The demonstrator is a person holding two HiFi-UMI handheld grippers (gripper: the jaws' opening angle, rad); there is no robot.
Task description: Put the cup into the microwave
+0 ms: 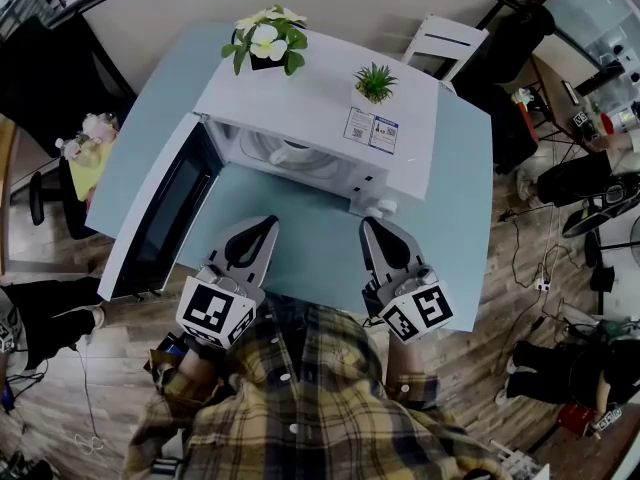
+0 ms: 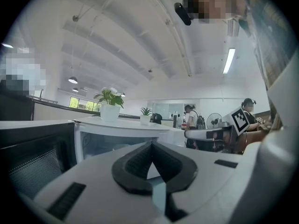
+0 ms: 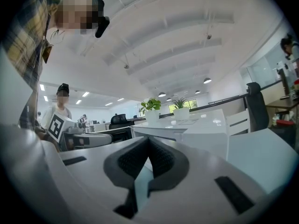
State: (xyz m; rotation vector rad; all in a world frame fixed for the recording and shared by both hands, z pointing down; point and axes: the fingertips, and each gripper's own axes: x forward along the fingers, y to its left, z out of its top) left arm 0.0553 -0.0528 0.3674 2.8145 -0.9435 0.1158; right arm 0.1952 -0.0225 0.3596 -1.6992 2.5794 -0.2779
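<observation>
The white microwave (image 1: 330, 93) stands on the pale blue table (image 1: 460, 198) with its door (image 1: 160, 213) swung wide open to the left. A white cup (image 1: 290, 153) sits inside the cavity. My left gripper (image 1: 268, 224) and right gripper (image 1: 368, 226) hover side by side over the table's near edge, in front of the microwave and apart from it. Both are shut with nothing between the jaws. In the left gripper view the shut gripper (image 2: 150, 146) points at the open microwave (image 2: 107, 136). In the right gripper view the shut gripper (image 3: 148, 141) faces the microwave's right part (image 3: 196, 129).
Two potted plants (image 1: 265, 40) (image 1: 374, 82) stand on top of the microwave. A white chair (image 1: 445, 43) is behind the table, a dark office chair (image 1: 50, 193) to the left. Cables and bags lie on the wooden floor at right.
</observation>
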